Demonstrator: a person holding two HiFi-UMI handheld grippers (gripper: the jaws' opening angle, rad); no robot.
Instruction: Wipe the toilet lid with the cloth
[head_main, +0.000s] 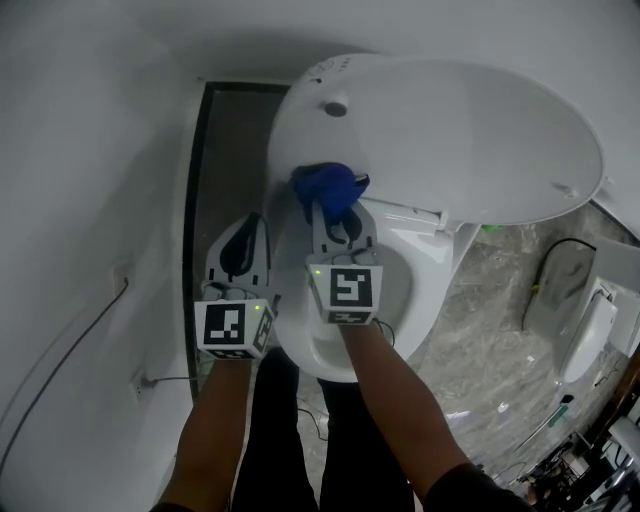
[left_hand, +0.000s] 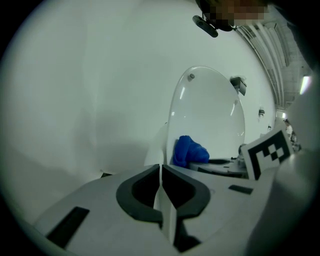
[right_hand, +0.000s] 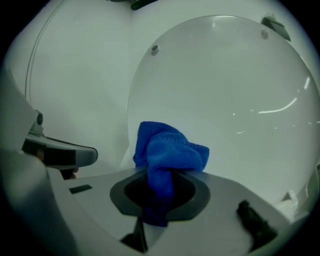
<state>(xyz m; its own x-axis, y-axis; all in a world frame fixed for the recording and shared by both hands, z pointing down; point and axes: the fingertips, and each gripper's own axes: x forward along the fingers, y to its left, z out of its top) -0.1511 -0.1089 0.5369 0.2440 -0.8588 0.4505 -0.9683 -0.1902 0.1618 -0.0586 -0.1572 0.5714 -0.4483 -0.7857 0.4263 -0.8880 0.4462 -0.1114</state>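
Right gripper (head_main: 337, 212): centre frame, jaws clamped on a bunched blue cloth (head_main: 325, 183) at its 12 o'clock, close to the lower edge of the raised toilet lid (head_main: 450, 130). Left gripper (head_main: 253, 225): at its 9 o'clock, jaws together, empty.

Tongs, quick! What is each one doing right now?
Left tongs: closed, empty.
Right tongs: closed on the blue cloth.

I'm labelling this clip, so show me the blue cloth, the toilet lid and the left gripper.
blue cloth (right_hand: 167, 150), right gripper view, bunched folds above the jaws.
toilet lid (head_main: 450, 130), head view, middle of its raised face.
left gripper (left_hand: 161, 171), left gripper view, where its shut jaws meet.
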